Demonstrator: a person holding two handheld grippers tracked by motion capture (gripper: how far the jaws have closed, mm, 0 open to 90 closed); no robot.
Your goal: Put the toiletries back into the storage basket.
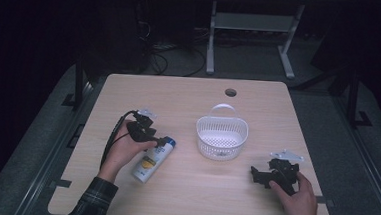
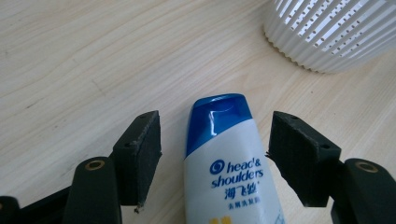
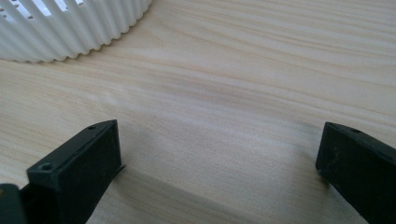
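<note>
A white shampoo bottle point(image 1: 152, 160) with a blue cap lies flat on the wooden table point(image 1: 198, 198), left of centre. My left gripper point(image 1: 160, 141) stands over its cap end. In the left gripper view the bottle point(image 2: 224, 163) lies between the two black pads point(image 2: 140, 154), and a gap shows on each side, so the jaws are open and not pressing on it. A white slotted basket point(image 1: 221, 144) with a handle stands empty in the middle of the table. My right gripper point(image 1: 255, 172) rests low at the right front, jaws wide apart point(image 3: 219, 158) over bare wood.
The basket wall point(image 2: 327, 37) is just beyond the bottle's cap, up and to the right in the left gripper view. It also curves across the top left of the right gripper view point(image 3: 70, 28). A round cable hole point(image 1: 230, 92) sits near the table's far edge.
</note>
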